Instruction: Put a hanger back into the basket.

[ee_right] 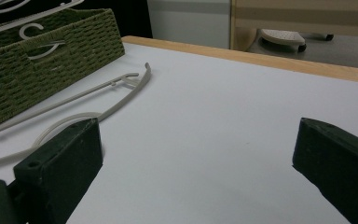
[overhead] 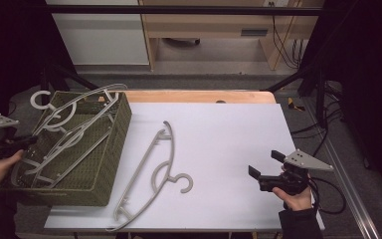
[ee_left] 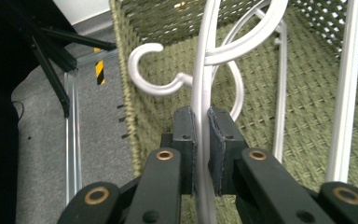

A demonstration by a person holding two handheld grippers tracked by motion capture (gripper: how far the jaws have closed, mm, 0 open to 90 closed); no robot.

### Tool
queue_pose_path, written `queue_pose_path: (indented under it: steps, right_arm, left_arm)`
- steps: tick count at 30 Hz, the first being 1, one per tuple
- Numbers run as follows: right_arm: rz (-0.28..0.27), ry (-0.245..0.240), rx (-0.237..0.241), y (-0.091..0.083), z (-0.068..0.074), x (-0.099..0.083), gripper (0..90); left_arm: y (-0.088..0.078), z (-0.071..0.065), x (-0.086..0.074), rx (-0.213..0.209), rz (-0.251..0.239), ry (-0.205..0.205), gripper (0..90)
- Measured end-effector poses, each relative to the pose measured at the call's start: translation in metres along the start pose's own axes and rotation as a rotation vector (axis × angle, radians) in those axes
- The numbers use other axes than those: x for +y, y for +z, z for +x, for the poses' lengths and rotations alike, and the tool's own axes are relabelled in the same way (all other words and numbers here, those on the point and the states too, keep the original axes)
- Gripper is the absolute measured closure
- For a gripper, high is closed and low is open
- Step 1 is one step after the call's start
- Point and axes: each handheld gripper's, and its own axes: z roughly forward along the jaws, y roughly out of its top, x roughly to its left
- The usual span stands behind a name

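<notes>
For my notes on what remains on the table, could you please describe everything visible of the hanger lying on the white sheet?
The hanger is pale grey, plastic by its look, with a curved shoulder bar, a straight lower bar, small notches near the ends and an open hook pointing right. It lies flat on the white sheet, slanted from near the front edge up toward the middle, just right of the green woven basket. Nothing grips it.

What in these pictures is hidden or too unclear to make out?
- Hangers in the basket, high view: overlapped, so their number is uncertain.
- Left gripper, high view: its jaws merge into the dark left edge and basket wall.
- Held hanger, left gripper view: its lower part disappears behind the jaws.
- Hanger on the table, right gripper view: partly behind the right gripper.
</notes>
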Motion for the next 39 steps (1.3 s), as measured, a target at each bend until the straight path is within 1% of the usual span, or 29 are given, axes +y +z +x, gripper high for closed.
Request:
queue_pose_path:
  steps: [2, 3, 4, 8, 9, 11, 12, 15, 17, 19, 20, 21, 22, 23, 25, 27, 28, 29, 32, 35, 37, 38, 39]
  right_arm:
    - [0.000, 0.000, -0.001, 0.000, 0.000, 0.000, 1.7]
    - [0.000, -0.001, 0.000, 0.000, 0.000, 0.000, 1.7]
    - [0.000, 0.000, -0.001, 0.000, 0.000, 0.000, 1.7]
    - [-0.001, 0.000, -0.002, -0.001, -0.001, 0.000, 1.7]
    - [0.000, 0.000, 0.000, -0.001, -0.001, 0.000, 1.7]
    - [0.001, 0.000, -0.002, 0.000, 0.000, 0.000, 1.7]
    - [0.000, 0.000, -0.001, 0.000, 0.000, 0.000, 1.7]
    - [0.001, 0.001, 0.000, 0.000, 0.000, 0.000, 1.7]
    - [-0.001, -0.001, -0.002, -0.001, -0.001, 0.000, 1.7]
    - [0.001, 0.001, 0.000, 0.000, 0.000, 0.000, 1.7]
    - [-0.001, 0.003, -0.001, 0.000, 0.000, 0.000, 1.7]
    - [-0.002, 0.004, 0.001, 0.000, 0.000, 0.000, 1.7]
    - [-0.001, 0.005, 0.001, 0.001, 0.000, 0.000, 1.7]
    - [-0.001, 0.006, 0.002, 0.001, 0.000, 0.000, 1.7]
    - [-0.002, 0.005, 0.000, 0.001, 0.000, 0.000, 1.7]
    - [-0.001, 0.004, -0.001, 0.000, 0.000, 0.000, 1.7]
    - [-0.001, 0.004, -0.002, 0.000, 0.000, 0.000, 1.7]
    - [-0.001, 0.002, -0.002, 0.000, 0.000, 0.000, 1.7]
    - [-0.002, 0.002, 0.000, 0.001, 0.000, 0.000, 1.7]
    - [-0.002, 0.002, -0.002, 0.000, 0.000, 0.000, 1.7]
    - [-0.003, 0.000, -0.003, 0.000, 0.000, 0.000, 1.7]
    - [-0.003, 0.000, -0.001, 0.000, 0.000, 0.000, 1.7]
    - [-0.003, 0.000, -0.001, 0.000, 0.000, 0.000, 1.7]
  left_arm:
    - [0.001, 0.002, -0.003, 0.010, 0.017, 0.000, 82.1]
    - [0.001, 0.002, -0.003, 0.010, 0.017, 0.000, 82.1]
    - [0.003, 0.005, -0.006, 0.014, 0.033, 0.000, 82.1]
    - [0.005, 0.006, -0.009, 0.029, 0.035, -0.002, 82.0]
    - [0.006, 0.005, -0.009, 0.030, 0.039, 0.003, 82.0]
    - [0.008, 0.003, -0.009, 0.046, 0.057, 0.028, 82.0]
    - [0.009, 0.002, -0.009, 0.053, 0.060, 0.032, 82.0]
    - [0.011, 0.002, -0.012, 0.049, 0.057, 0.023, 82.0]
    - [0.012, 0.002, -0.014, 0.064, 0.059, 0.035, 82.0]
    - [0.014, 0.003, -0.016, 0.077, 0.066, 0.033, 82.0]
    - [0.015, 0.003, -0.017, 0.087, 0.074, 0.041, 82.0]
    - [0.016, 0.002, -0.018, 0.101, 0.092, 0.054, 81.9]
    - [0.017, 0.001, -0.019, 0.106, 0.098, 0.056, 81.9]
    - [0.018, 0.001, -0.020, 0.098, 0.091, 0.054, 81.8]
    - [0.021, -0.002, -0.021, 0.081, 0.093, 0.062, 81.7]
    - [0.024, -0.008, -0.021, 0.067, 0.092, 0.061, 81.7]
    - [0.026, -0.011, -0.021, 0.069, 0.098, 0.060, 81.7]
    - [0.028, -0.013, -0.021, 0.068, 0.107, 0.069, 81.7]
    - [0.029, -0.020, -0.019, 0.084, 0.127, 0.105, 81.7]
    - [0.029, -0.021, -0.019, 0.080, 0.128, 0.089, 81.6]
    - [0.031, -0.019, -0.019, 0.066, 0.147, 0.073, 81.3]
    - [0.032, -0.017, -0.019, 0.051, 0.171, 0.055, 81.2]
    - [0.032, -0.017, -0.019, 0.051, 0.171, 0.055, 79.8]
